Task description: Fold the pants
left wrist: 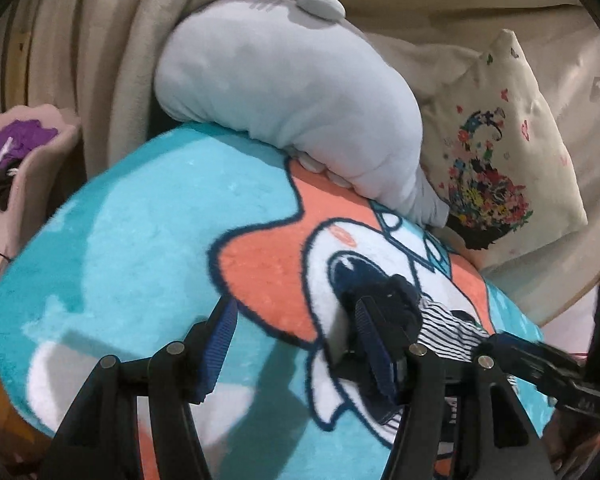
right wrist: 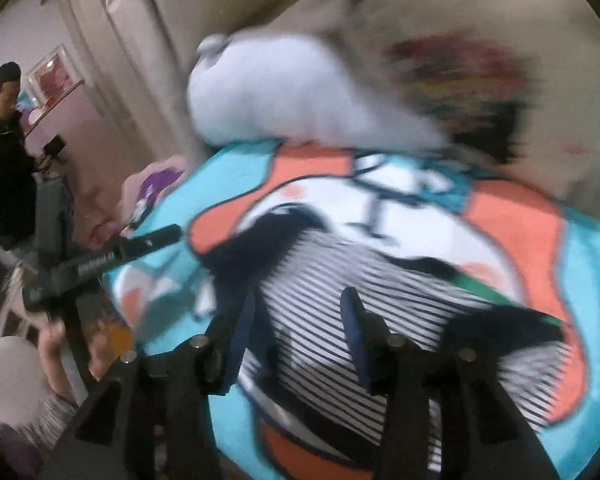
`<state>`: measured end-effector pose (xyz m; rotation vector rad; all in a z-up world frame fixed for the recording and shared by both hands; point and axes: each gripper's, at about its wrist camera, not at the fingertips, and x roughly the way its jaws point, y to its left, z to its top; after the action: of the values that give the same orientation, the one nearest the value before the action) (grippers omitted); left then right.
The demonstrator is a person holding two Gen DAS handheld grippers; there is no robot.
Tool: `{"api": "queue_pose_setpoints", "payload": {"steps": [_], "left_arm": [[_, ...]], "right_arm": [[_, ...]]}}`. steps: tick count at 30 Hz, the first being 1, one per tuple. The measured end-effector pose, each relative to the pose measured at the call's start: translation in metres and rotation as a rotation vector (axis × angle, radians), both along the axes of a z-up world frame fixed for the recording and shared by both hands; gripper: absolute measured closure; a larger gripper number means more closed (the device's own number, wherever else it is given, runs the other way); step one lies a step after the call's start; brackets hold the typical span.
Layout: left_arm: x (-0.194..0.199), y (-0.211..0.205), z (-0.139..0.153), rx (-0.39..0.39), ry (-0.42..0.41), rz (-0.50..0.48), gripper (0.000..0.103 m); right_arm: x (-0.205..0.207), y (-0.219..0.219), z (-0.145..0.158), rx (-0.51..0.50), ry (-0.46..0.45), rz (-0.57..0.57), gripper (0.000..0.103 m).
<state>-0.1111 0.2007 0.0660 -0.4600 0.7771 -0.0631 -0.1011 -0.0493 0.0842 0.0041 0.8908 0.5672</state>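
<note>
Bed scene, both wrist views. I see a plush cartoon blanket [left wrist: 132, 216] in turquoise, orange and white covering the whole work surface. At its far edge rests a pale grey plush pillow [left wrist: 284, 92], and just beside that, to the right, a cream cushion [left wrist: 512, 148] printed with a many-coloured floral figure. A beige curtain [left wrist: 100, 40] hangs behind both.

The black-and-white striped pants [right wrist: 380, 300] lie spread on the blanket, dark-trimmed at the edges, in the middle of the right wrist view. That view is smeared by motion, so fine folds cannot be read.

My right gripper [right wrist: 300, 320] hangs over the pants with its jaws apart; striped cloth shows in the gap between the blue pads, but I cannot tell whether either pad touches it. Nothing appears pinched.

My left gripper [left wrist: 296, 344] stands with jaws apart over bare blanket, on the white and orange part of the cartoon. The pants lie outside this gap, to the right: a striped edge shows just beyond the right-hand finger [left wrist: 374, 354], close against it.

At the left edge of the right wrist view, a person in dark clothing [right wrist: 4, 160] stands well apart from the bed.
</note>
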Motion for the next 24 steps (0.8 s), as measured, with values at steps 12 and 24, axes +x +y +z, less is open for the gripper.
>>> {"api": "queue_pose_setpoints", "payload": {"steps": [12, 24], "left_arm": [[-0.021, 0.005, -0.008, 0.054, -0.032, -0.036, 0.035], [-0.011, -0.050, -0.007, 0.075, -0.027, -0.196, 0.035]], "right_arm": [[0.066, 0.136, -0.055, -0.328, 0.029, -0.040, 0.043], [0.056, 0.072, -0.029, -0.073, 0.017, -0.056, 0.083]]}}
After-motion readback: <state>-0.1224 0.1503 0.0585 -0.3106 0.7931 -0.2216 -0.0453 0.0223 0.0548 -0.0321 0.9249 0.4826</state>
